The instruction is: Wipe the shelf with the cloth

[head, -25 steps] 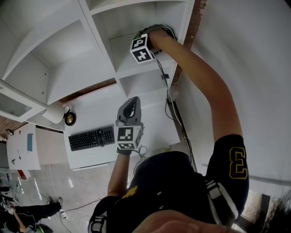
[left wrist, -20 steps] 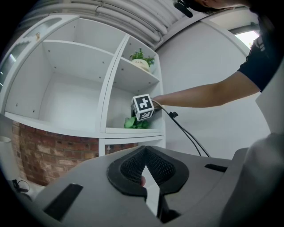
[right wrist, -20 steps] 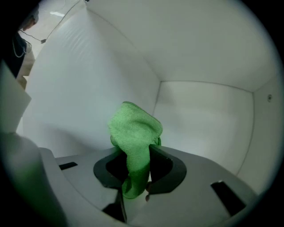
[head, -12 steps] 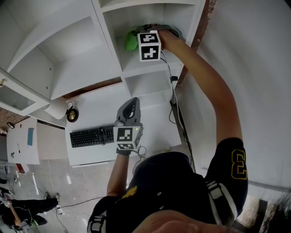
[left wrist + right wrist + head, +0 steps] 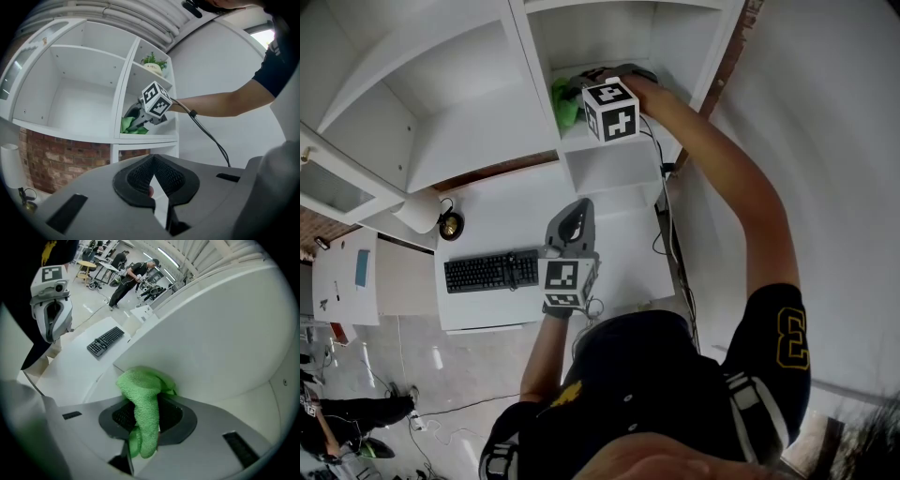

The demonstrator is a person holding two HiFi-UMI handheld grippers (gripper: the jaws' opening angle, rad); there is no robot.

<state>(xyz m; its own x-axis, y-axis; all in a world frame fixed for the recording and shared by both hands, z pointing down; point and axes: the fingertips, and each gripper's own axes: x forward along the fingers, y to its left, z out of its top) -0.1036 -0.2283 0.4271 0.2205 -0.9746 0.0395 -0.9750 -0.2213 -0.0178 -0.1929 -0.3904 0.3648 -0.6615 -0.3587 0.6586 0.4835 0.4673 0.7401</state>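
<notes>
The white shelf unit (image 5: 469, 122) fills the upper part of the head view, above a white desk (image 5: 506, 225). The person's right arm (image 5: 722, 178) reaches up into the narrow right-hand compartment (the one beside the big open bay). There the right gripper (image 5: 145, 427) has its jaws clamped on the green cloth (image 5: 143, 394), which bunches out ahead of them. In the left gripper view the cloth (image 5: 133, 125) lies on that compartment's board, close to the upright divider. The left gripper (image 5: 157, 187) hangs lower, over the desk, with its jaws drawn together on nothing. A black keyboard (image 5: 492, 270) lies on the desk, and a small potted plant (image 5: 153, 61) stands one shelf higher.
</notes>
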